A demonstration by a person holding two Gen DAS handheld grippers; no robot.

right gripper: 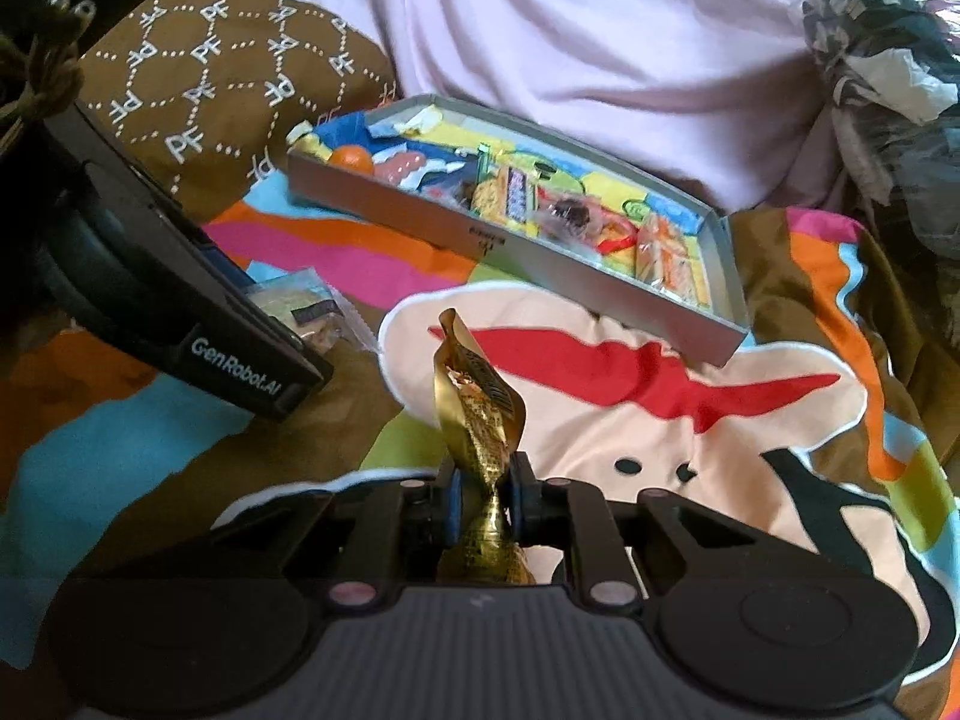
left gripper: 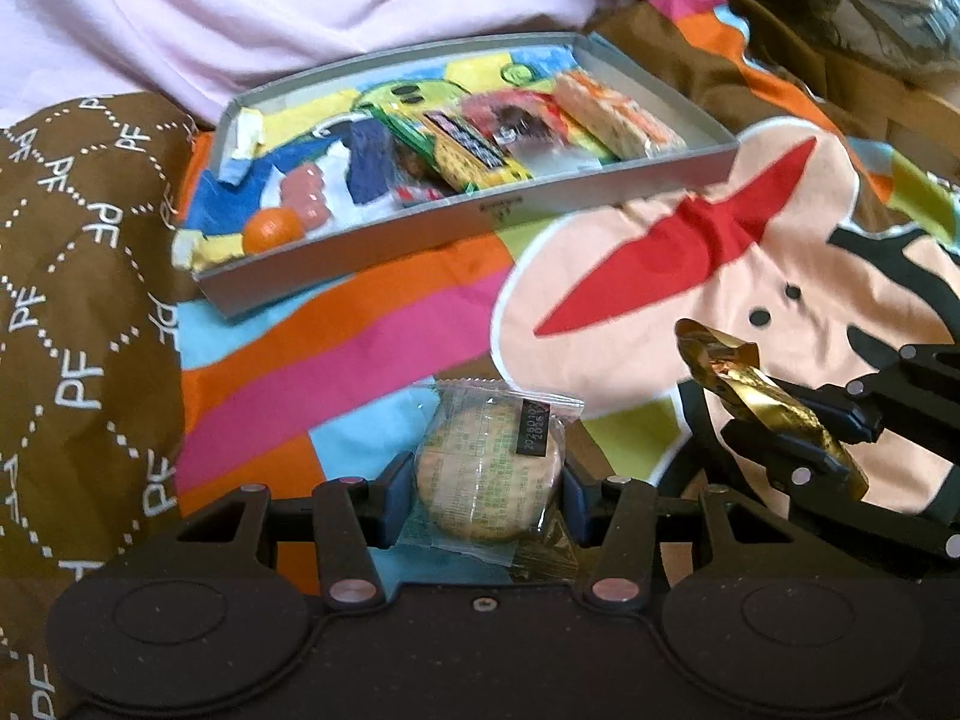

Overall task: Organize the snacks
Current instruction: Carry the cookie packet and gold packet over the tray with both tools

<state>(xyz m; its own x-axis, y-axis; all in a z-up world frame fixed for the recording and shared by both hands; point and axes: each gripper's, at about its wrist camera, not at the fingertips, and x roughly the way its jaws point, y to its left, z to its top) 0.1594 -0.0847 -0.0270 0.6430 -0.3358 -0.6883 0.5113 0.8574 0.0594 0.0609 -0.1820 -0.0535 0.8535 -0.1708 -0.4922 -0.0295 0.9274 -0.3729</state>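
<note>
Left tool: clamped on a round biscuit in clear wrap, held above the patterned bedspread.
Right tool: pinched tight on a gold foil snack, its free end standing up.
Grey box: on the bedspread beyond both tools, holding assorted snacks.

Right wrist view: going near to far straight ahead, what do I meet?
Right gripper pinching the crinkled gold foil wrapper → red mouth printed on the colourful blanket → shallow grey cardboard box of snacks → pale pink sheet.
</note>
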